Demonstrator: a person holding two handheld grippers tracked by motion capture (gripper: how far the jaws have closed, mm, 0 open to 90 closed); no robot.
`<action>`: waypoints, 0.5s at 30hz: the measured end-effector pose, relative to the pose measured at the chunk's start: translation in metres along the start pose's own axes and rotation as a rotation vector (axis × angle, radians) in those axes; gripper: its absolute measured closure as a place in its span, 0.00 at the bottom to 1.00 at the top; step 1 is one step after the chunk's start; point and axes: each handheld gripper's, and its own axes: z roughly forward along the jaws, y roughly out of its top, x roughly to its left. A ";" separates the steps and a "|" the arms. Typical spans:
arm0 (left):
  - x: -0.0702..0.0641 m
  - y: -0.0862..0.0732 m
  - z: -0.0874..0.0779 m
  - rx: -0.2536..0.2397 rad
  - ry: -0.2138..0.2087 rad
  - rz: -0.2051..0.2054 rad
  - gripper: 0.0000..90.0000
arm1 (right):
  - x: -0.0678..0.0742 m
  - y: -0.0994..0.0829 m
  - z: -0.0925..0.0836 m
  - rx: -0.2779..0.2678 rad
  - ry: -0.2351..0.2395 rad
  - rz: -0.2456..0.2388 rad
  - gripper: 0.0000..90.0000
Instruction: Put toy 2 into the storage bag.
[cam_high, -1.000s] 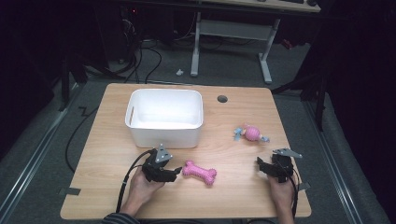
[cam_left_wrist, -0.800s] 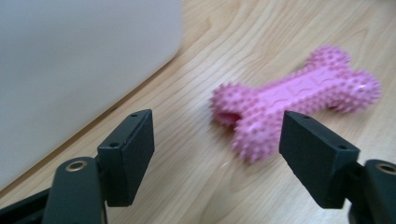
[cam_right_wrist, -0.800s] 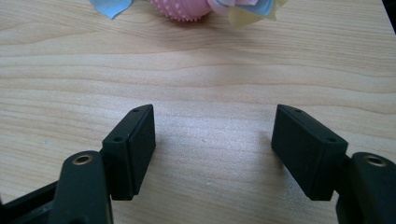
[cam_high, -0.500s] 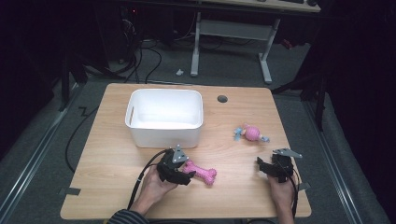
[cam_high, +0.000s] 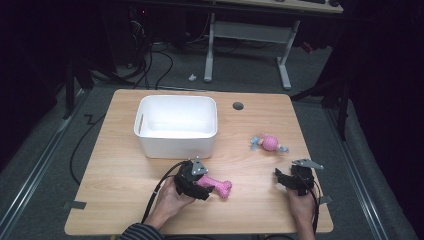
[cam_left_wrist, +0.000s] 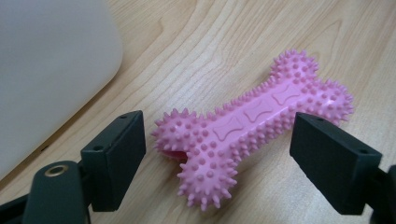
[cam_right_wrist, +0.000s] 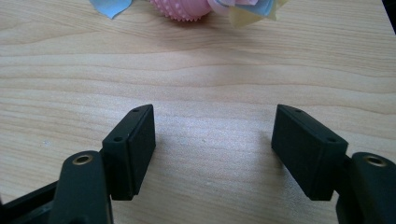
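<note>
A pink spiky toy bone (cam_high: 218, 185) (cam_left_wrist: 254, 116) lies flat on the wooden table (cam_high: 120, 180), just in front of the white bin (cam_high: 176, 125). My left gripper (cam_high: 204, 186) (cam_left_wrist: 219, 154) sits over the bone's near end. Its jaws have just been opening and now stand wide on either side of the bone, with neither pad touching it. My right gripper (cam_high: 284, 180) (cam_right_wrist: 215, 149) rests low at the table's front right, open with only bare wood between its fingers. A pink spiky ball with pale fabric tails (cam_high: 270, 142) (cam_right_wrist: 184, 8) lies a short way beyond it.
The white bin's rounded corner (cam_left_wrist: 46, 60) stands close on the left of my left gripper. A round cable hole (cam_high: 238, 106) sits near the table's far edge. Cables trail from both grippers toward the front edge. A desk frame (cam_high: 245, 35) and dark floor lie beyond the table.
My left hand has slid right, from beside the bone to over its near end, and its jaws stand wider. The right hand has stayed put.
</note>
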 end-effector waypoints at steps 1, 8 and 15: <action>0.000 0.000 0.000 0.001 0.002 -0.002 0.21 | 0.000 0.000 0.000 -0.002 0.001 0.001 0.34; 0.001 -0.004 0.002 0.007 -0.008 -0.008 0.25 | 0.000 0.000 0.000 -0.001 0.001 0.000 0.34; 0.001 -0.012 0.002 0.004 0.010 -0.014 0.34 | 0.000 0.000 0.000 -0.001 0.001 0.000 0.34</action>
